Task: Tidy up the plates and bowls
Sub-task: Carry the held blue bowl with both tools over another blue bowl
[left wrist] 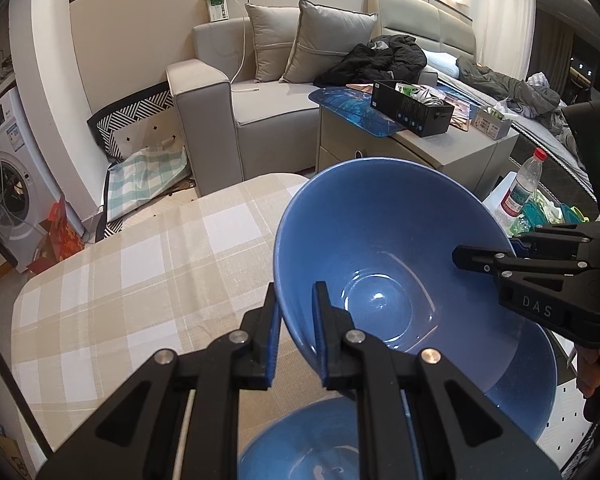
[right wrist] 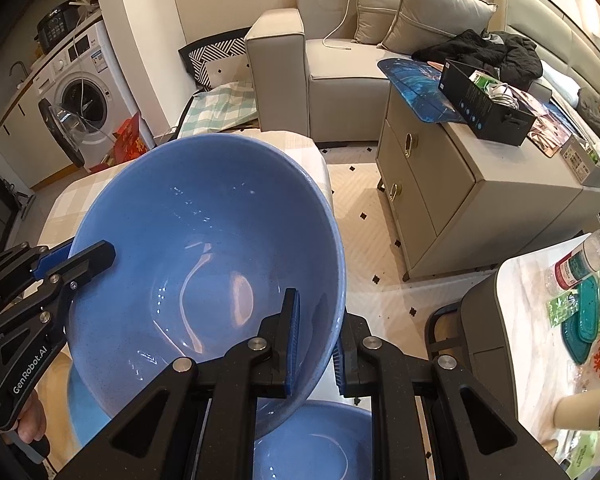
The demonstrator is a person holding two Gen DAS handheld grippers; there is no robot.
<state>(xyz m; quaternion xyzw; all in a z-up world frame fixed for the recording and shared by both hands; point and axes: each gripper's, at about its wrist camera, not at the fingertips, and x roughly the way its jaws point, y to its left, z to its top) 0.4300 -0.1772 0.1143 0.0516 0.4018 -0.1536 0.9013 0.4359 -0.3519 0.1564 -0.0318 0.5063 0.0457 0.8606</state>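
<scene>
You had both grippers, left [left wrist: 296,336] and right [right wrist: 318,344], clamped on the bowl [left wrist: 380,248] rim, opposite sides; glazed, breakable, likely slippery.

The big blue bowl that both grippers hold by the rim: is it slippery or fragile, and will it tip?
The bowl looks glazed and glossy, so probably slippery at the rim. It seems ceramic: stiff, rather heavy, likely to chip if dropped. The left gripper and right gripper pinch opposite rims, and it already hangs tilted.
</scene>
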